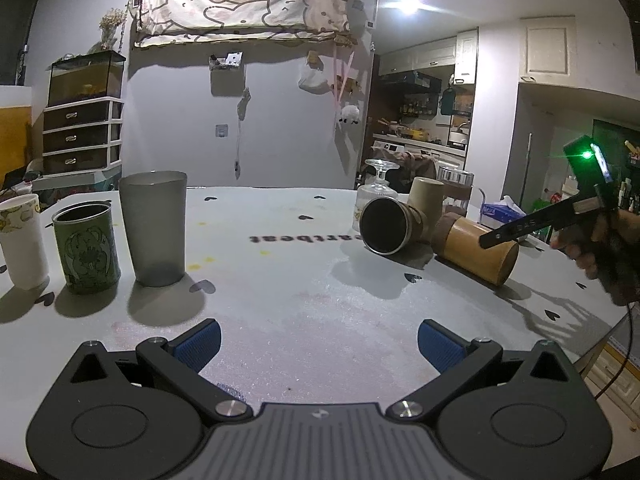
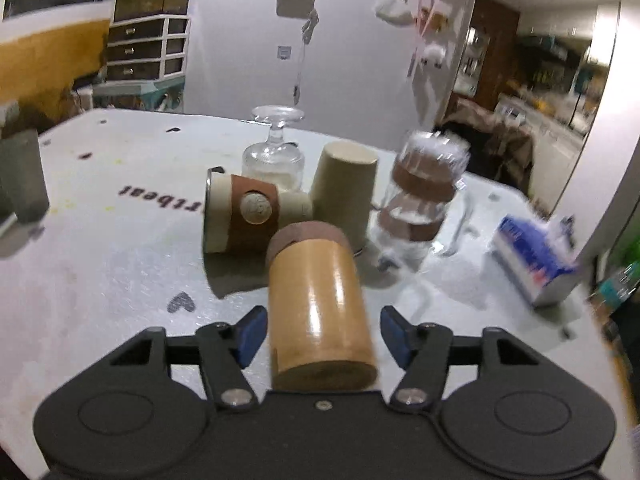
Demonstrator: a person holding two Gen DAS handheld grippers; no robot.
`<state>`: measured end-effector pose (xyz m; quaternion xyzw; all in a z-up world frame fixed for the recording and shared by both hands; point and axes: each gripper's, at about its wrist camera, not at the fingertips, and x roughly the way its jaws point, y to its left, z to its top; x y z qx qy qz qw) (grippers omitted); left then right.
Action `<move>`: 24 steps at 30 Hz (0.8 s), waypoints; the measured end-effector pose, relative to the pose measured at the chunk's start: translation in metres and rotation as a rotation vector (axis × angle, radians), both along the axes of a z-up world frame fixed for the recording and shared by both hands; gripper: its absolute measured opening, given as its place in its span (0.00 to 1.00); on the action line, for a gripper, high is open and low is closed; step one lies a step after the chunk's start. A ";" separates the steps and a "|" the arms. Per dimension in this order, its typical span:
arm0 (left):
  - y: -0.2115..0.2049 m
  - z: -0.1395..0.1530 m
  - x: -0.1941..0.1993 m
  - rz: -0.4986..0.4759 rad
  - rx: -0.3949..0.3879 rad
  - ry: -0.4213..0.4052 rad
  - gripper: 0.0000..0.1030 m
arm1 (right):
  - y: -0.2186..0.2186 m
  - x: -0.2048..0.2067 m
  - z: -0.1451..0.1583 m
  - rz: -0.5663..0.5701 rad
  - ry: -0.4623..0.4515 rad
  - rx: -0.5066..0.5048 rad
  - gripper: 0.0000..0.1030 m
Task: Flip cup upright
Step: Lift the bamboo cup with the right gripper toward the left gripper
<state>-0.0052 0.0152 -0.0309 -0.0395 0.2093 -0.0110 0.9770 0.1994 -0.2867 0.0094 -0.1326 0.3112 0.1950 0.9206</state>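
Right gripper (image 2: 322, 334) fingers wide astride toppled bamboo cup (image 2: 318, 312); left gripper (image 1: 318, 346) fingers wide, low over table (image 1: 304, 304).

**At home, by the kitchen**

I'm looking across a table (image 1: 304, 280) in somebody's home. A cartoon-print cloth (image 1: 240, 4) hangs on the wall, a glass tank (image 1: 86, 80) sits on a set of drawers (image 1: 82, 136), and through the doorway on my right I catch kitchen cabinets (image 1: 436, 56) and cluttered shelves (image 1: 418, 106). A tissue box (image 2: 534, 264) rests at the table's edge.
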 end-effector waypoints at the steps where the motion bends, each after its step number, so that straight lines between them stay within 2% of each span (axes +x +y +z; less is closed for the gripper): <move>1: 0.001 0.000 0.000 0.002 0.000 0.001 1.00 | 0.001 0.004 -0.003 0.004 0.010 0.019 0.65; 3: 0.002 0.000 -0.001 0.006 -0.001 -0.001 1.00 | 0.005 0.009 -0.010 -0.002 0.014 0.032 0.75; 8: 0.004 -0.001 0.000 0.008 -0.011 0.004 1.00 | 0.005 0.021 -0.023 -0.019 0.000 0.030 0.81; 11: 0.004 -0.001 0.000 0.005 -0.012 0.007 1.00 | 0.003 0.027 -0.031 -0.053 0.000 0.009 0.80; 14: 0.004 -0.001 0.001 0.007 -0.013 0.009 1.00 | 0.002 0.030 -0.039 -0.085 0.002 -0.029 0.69; 19: 0.004 -0.001 0.002 0.008 -0.011 0.011 1.00 | 0.001 0.022 -0.041 -0.096 0.004 -0.017 0.69; 24: 0.005 -0.001 0.002 0.010 -0.014 0.013 1.00 | 0.011 0.008 -0.036 -0.135 0.060 0.011 0.68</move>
